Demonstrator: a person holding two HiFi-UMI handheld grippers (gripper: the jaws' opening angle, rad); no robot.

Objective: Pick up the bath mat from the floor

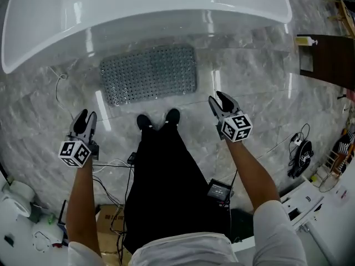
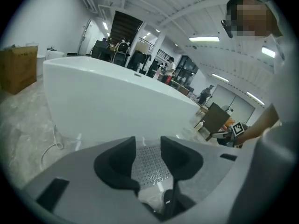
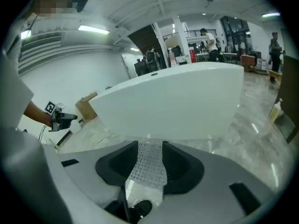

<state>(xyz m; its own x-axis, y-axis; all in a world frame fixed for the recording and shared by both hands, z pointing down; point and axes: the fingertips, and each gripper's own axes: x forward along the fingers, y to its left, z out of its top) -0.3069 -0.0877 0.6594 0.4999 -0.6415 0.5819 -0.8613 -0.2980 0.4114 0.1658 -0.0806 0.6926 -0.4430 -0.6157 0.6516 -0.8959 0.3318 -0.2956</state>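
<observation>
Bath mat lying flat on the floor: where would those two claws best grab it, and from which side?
Probably its two near corners, coming from the person's side. The mat lies flat, its far edge close to the tub, so the near edge looks freest. The left gripper and right gripper are open and empty.

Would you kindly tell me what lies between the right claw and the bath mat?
Only bare marble floor lies between the right claw and the bath mat; the head view shows it.
</observation>
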